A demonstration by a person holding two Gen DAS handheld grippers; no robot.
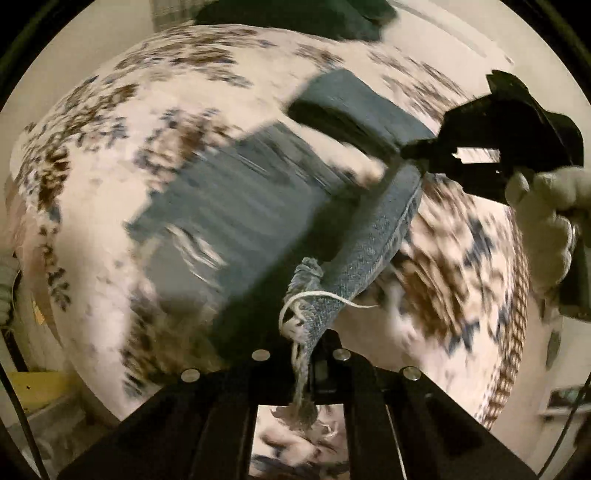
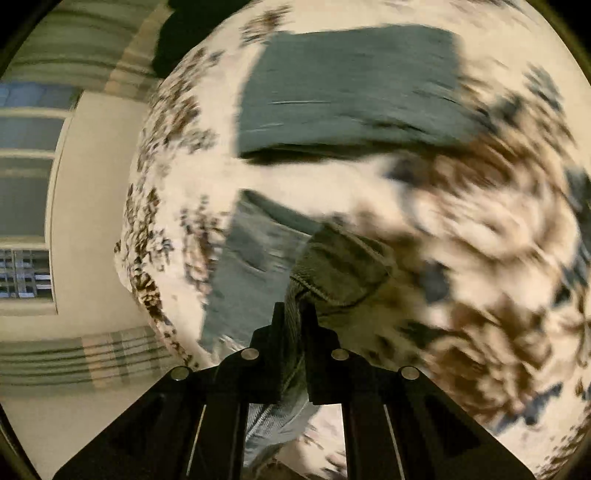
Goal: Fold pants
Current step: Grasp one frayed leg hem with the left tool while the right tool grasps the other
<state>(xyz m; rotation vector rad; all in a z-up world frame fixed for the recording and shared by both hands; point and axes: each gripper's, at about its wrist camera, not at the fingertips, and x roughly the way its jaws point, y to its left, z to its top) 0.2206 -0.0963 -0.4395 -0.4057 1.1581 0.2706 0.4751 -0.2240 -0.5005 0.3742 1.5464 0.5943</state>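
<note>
Surface: round table (image 1: 92, 206) under a pale cloth printed with brown and blue leaf-like patches; heavy motion blur in both views.
Room, left side: cream wall and a window (image 2: 26, 192) with dark panes in the right wrist view; striped greenish curtain (image 2: 74, 354) above and below the window.
Far edge: dark shape (image 1: 295, 18) beyond the table rim, too blurred to name.
Pants: blue denim pants (image 1: 229, 221) lying on the table cloth, partly folded, one end doubled into a thick stack (image 2: 347, 96); nearer end lifted off the cloth.
Left gripper (image 1: 306, 354): jaws closed tight on a frayed hem corner of the pants, loose white threads hanging just by the tips.
Right gripper (image 2: 293, 325): jaws pinched shut on a seamed hem edge of the pants, fabric running down between the tips.
Right side: right gripper also seen from the left wrist view, held by a hand in a pale glove (image 1: 546, 221).
Writing: nothing readable on any item.
</note>
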